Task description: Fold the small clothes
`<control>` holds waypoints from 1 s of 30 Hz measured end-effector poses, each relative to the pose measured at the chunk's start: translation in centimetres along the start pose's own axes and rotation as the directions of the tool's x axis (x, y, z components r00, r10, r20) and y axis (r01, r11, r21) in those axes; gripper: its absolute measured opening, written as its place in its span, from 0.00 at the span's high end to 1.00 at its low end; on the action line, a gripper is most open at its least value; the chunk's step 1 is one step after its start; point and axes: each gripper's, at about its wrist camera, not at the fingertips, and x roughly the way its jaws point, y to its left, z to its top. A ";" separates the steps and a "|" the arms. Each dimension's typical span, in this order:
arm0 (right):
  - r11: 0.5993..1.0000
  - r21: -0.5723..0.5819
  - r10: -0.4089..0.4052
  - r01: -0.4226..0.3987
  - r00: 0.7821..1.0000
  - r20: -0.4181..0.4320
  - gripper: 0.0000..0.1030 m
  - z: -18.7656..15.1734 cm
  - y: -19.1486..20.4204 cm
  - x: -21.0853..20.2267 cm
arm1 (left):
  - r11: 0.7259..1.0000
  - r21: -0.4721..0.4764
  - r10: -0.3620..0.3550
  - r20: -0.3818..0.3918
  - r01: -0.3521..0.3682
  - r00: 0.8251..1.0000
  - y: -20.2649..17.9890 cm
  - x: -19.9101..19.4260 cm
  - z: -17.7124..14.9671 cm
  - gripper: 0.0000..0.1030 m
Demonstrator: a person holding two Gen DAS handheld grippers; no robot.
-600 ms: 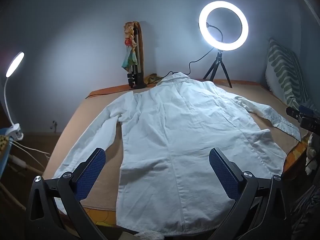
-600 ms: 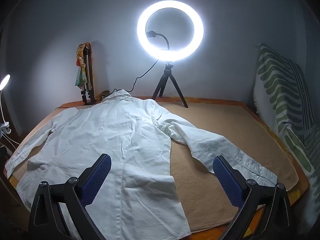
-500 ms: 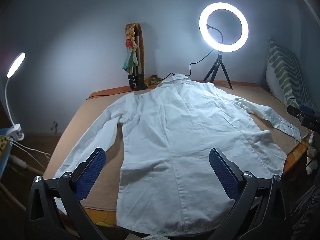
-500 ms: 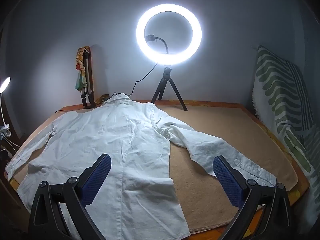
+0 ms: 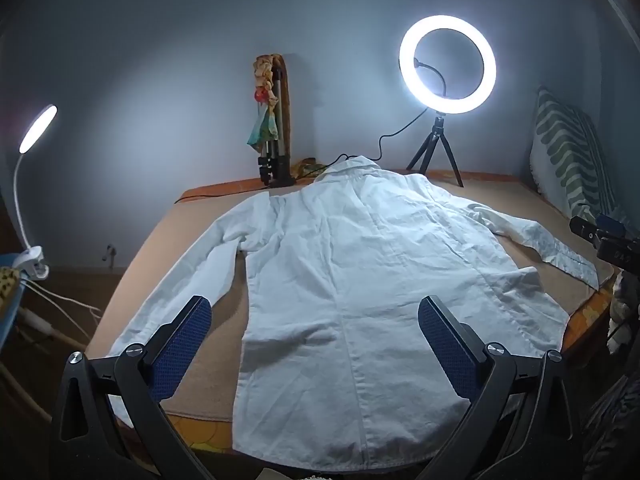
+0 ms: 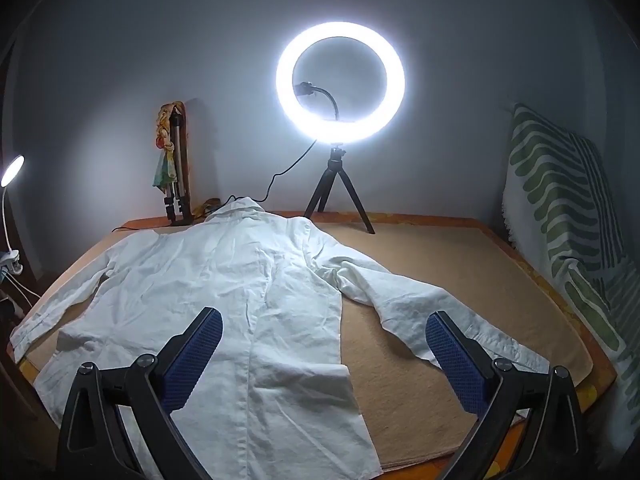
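A white long-sleeved shirt [image 5: 360, 280] lies spread flat, back up, on a tan mat [image 5: 180, 236], collar toward the far wall and both sleeves stretched out to the sides. My left gripper [image 5: 314, 312] hovers wide open above the shirt's hem, nothing between its blue pads [image 5: 180, 348]. In the right wrist view the same shirt [image 6: 224, 292] fills the left half, its right sleeve [image 6: 420, 312] trailing across the mat. My right gripper [image 6: 324, 320] stands wide open over the shirt's right edge and the sleeve, touching neither. The right gripper's tip [image 5: 608, 240] shows at the left wrist view's right edge.
A lit ring light on a small tripod [image 6: 340, 88] stands at the far edge with its cable. A folded tripod with a doll [image 5: 272, 120] leans on the wall. A green-patterned pillow [image 6: 568, 208] lines the right side. A clip lamp [image 5: 36, 128] glows at left.
Both views have tilted down a little, so the ring light and far wall sit lower in frame. The shirt lies as before and both grippers stay wide open.
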 end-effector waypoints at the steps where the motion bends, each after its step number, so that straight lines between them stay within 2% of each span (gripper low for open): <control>1: 1.000 0.001 0.002 -0.002 1.000 -0.001 0.00 0.0 0.0 0.0 | 1.000 0.000 0.000 0.000 0.000 1.000 0.0 0.0 0.0 0.00; 30: 1.000 0.003 0.003 -0.003 1.000 -0.005 0.00 0.2 0.5 0.0 | 1.000 0.001 0.001 0.007 -0.001 1.000 0.0 -0.1 -0.2 0.00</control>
